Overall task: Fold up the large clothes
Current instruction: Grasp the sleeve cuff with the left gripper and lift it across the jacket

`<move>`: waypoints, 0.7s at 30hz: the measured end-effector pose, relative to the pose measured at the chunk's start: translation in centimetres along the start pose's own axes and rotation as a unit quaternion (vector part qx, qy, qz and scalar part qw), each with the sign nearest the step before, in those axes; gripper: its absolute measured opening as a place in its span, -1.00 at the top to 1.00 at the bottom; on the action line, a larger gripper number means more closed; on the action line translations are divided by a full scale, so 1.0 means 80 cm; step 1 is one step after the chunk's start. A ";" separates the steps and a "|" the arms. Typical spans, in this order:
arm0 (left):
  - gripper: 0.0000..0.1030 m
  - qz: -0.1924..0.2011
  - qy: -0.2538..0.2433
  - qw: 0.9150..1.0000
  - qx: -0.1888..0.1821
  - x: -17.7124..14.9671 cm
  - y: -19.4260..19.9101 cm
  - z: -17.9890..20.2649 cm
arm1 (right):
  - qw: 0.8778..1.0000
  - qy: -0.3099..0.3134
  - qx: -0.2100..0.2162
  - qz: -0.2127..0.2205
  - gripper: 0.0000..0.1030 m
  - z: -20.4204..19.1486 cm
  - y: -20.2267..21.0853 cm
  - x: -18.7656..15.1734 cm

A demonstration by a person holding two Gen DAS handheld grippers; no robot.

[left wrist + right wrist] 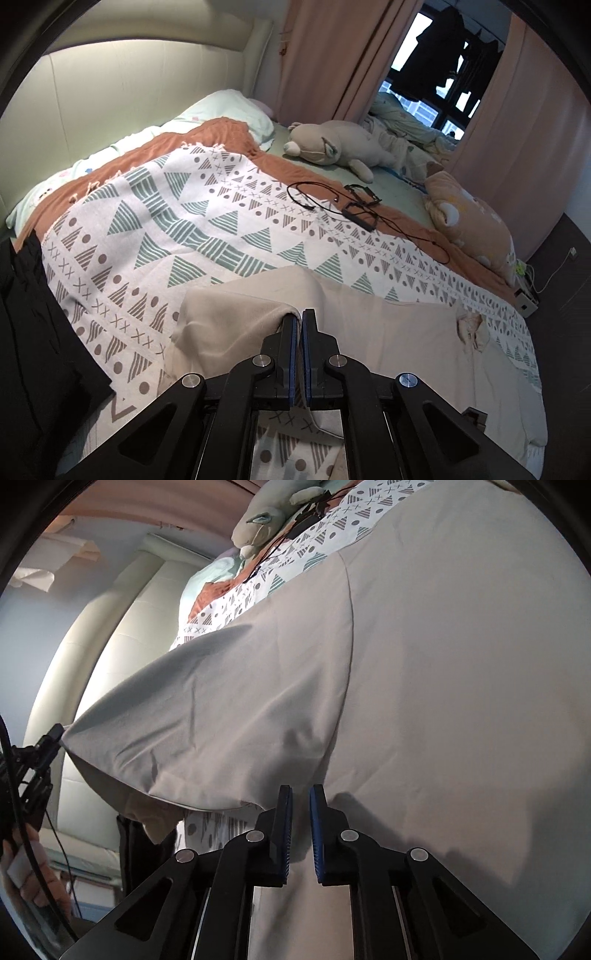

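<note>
Both grippers meet beige garment (388, 332): left gripper (300, 319) clamps its edge, right gripper (301, 801) stands slightly apart above it.

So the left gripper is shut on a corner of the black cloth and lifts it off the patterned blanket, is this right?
Not quite. The left gripper is shut on the beige cloth, not the black one, as the left wrist view shows. The black cloth lies untouched at the side. The rest holds: the corner is lifted off the patterned blanket.
</note>
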State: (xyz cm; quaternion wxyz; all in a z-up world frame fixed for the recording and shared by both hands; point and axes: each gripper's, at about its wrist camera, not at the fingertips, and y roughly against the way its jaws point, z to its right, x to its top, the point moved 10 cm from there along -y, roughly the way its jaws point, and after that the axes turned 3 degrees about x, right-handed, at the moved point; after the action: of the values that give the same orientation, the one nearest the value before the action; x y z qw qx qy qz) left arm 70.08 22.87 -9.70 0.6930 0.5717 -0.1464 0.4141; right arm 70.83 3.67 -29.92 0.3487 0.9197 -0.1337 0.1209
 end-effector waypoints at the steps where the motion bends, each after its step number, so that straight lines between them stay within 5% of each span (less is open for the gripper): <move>1: 0.95 0.000 -0.005 1.000 -0.004 0.000 0.003 0.007 | 1.000 0.000 0.002 -0.003 0.78 -0.001 -0.005 -0.001; 10: 0.95 -0.005 -0.047 0.998 -0.044 -0.016 0.026 0.085 | 0.998 -0.018 0.034 -0.044 0.78 -0.002 -0.035 -0.021; 21: 0.95 -0.033 -0.087 0.991 -0.094 -0.066 0.032 0.180 | 0.997 -0.034 -0.004 0.068 0.77 0.034 0.131 0.008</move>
State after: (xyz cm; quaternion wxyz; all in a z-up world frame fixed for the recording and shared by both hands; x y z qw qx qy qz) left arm 68.83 7.62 -7.16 0.7417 0.5422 -0.2257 0.3240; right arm 68.32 -5.83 -25.30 0.3385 0.9107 -0.2080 0.1129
